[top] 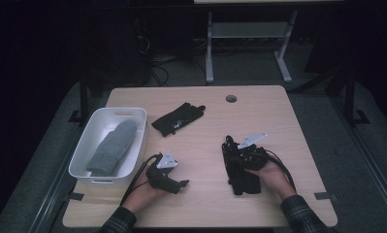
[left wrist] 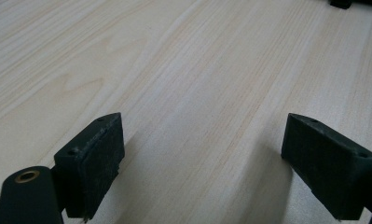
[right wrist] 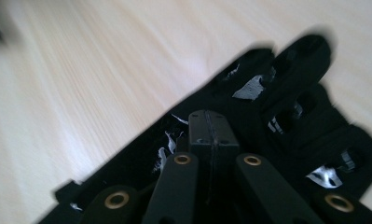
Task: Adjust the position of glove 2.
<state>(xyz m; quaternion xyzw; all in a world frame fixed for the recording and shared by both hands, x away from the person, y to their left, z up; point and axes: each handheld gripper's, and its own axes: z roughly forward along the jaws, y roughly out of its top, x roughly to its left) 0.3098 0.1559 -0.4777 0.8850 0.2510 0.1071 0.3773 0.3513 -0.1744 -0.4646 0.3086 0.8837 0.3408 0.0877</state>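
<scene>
2 black gloves are on the table (top: pixel 278 121): 1 (top: pixel 177 118) lies loose near the white tub (top: pixel 84 145), which holds a grey mitten (top: pixel 112 147). The other glove (right wrist: pixel 295 121) is pinched in the right tool (right wrist: pixel 210 122), its jaws fully closed. The left tool (left wrist: pixel 202 154) gapes wide over bare wood, holding nothing.

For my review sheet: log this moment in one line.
left claw open, idle | right claw shut on black fabric glove | second black glove beside white bin
</scene>
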